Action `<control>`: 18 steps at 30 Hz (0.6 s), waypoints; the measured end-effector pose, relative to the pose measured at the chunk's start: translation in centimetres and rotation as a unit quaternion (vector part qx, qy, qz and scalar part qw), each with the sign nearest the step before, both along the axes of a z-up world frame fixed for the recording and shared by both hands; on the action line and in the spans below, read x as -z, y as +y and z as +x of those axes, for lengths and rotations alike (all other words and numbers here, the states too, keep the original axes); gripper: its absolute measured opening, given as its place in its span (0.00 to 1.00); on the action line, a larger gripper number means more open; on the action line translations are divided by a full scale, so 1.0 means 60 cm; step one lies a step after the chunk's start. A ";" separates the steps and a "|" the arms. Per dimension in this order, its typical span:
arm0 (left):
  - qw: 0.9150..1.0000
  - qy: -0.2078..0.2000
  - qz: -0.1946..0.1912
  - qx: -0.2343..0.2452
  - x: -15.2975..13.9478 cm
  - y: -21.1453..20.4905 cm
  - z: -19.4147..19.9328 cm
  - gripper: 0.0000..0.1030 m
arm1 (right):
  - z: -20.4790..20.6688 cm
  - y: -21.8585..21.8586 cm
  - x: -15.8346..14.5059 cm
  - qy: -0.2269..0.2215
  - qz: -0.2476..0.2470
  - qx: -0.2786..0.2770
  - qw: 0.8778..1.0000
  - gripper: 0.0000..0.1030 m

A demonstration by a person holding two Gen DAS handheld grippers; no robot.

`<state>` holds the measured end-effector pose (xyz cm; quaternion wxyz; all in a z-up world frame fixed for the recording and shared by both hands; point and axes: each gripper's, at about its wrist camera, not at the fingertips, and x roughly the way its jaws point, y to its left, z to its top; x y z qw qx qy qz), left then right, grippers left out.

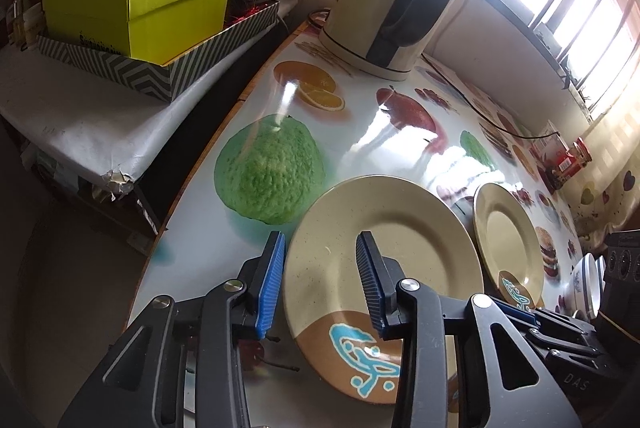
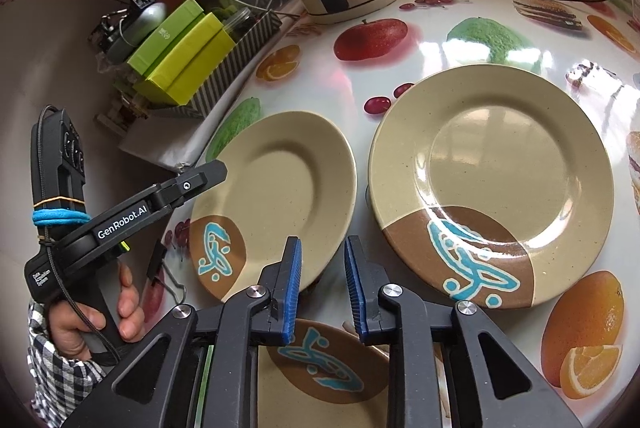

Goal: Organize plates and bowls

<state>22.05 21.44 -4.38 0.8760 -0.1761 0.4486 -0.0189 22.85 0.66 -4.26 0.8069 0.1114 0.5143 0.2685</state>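
I judge the job barely begun: every plate I can see lies face up on its own on the fruit-printed table (image 1: 360, 132), and nothing is stacked yet. From my right side I count three plates. The large plate (image 2: 492, 184) is to the right, the left plate (image 2: 276, 196) is just beside it with a sliver of table between them, and the near plate (image 2: 320, 360) is low under my right claw (image 2: 322, 242). My fingers hide whether the near plate touches the other two. The right claw stands narrow, with a slim gap between the blue pads and nothing in it. My left claw (image 1: 321, 242) is about half wide and hovers over the left plate's rim. One finger is outside the rim and one is over the plate, and as far as I can tell neither presses on it. The bowls (image 1: 586, 280) sit at the far right edge of the left view, white and close together. There seem to be two, but the frame cuts them off. All the gathering is still to do: plates into one stack, bowls into another.
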 end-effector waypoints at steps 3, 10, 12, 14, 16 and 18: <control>1.000 0.005 -0.002 -0.003 0.003 0.005 0.003 0.31 | 0.003 0.000 0.002 0.001 0.003 0.001 1.000 0.20; 1.000 0.007 0.000 -0.009 0.005 0.010 0.003 0.22 | 0.008 -0.004 0.006 0.006 0.012 0.008 1.000 0.16; 1.000 0.006 0.002 -0.008 0.005 0.009 0.003 0.22 | 0.007 -0.004 0.006 0.005 0.012 0.009 1.000 0.16; 1.000 0.006 0.001 -0.008 0.004 0.009 0.003 0.22 | 0.007 -0.005 0.005 0.003 0.011 0.011 1.000 0.16; 1.000 0.005 0.000 -0.008 0.002 0.007 0.003 0.22 | 0.006 -0.006 0.004 0.000 0.010 0.014 1.000 0.16; 1.000 0.002 0.001 -0.007 -0.001 0.004 0.001 0.22 | 0.005 -0.009 0.001 -0.003 0.011 0.016 1.000 0.16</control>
